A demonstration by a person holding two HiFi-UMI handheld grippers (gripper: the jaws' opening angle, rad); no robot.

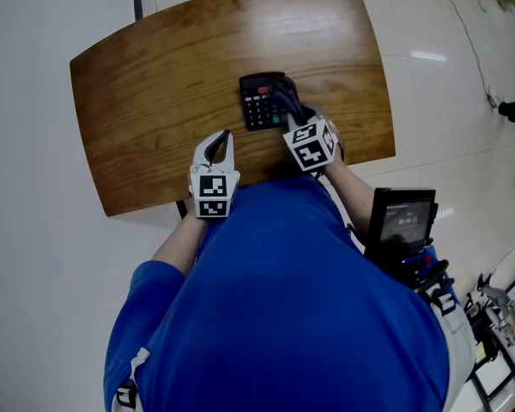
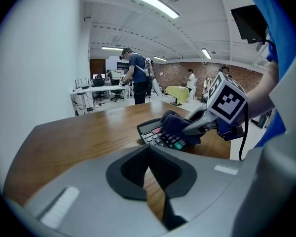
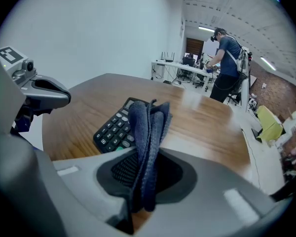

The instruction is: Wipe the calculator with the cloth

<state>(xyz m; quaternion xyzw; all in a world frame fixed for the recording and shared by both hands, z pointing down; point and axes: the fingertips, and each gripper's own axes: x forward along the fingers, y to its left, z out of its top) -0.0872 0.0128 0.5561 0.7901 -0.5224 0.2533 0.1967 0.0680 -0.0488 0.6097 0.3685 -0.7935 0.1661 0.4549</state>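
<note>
Jaws of the right hand-held gripper (image 3: 144, 174) are clamped on a folded dark blue cloth (image 3: 148, 125), whose free end stands out past the tips and lies over the far right part of a black rectangular calculator with white-printed keys (image 3: 112, 131). In the head view the same right hand-held gripper (image 1: 287, 103) reaches in from the near right, with the cloth seemingly touching the key field just below the display. The left hand-held gripper (image 2: 149, 154) has its jaws drawn together with nothing between them. It sits low by the near edge of the counter (image 1: 167, 84), a curved slab of brown varnished wood, to the left of the calculator and apart from it. The calculator lies flat near the middle of the counter, a little toward the person, display end farthest away. The wiping itself looks to be the step in hand, with the cloth set on the keys. The next move would call for dragging the cloth across the keypad and up over the display under light, even pressure, keeping the fold flat so the fabric rather than the jaw tips meets the plastic. Since nothing steadies the calculator, a hard stroke could push it along the smooth wood. The idle left hand-held gripper could brace one edge if it slides.
</note>
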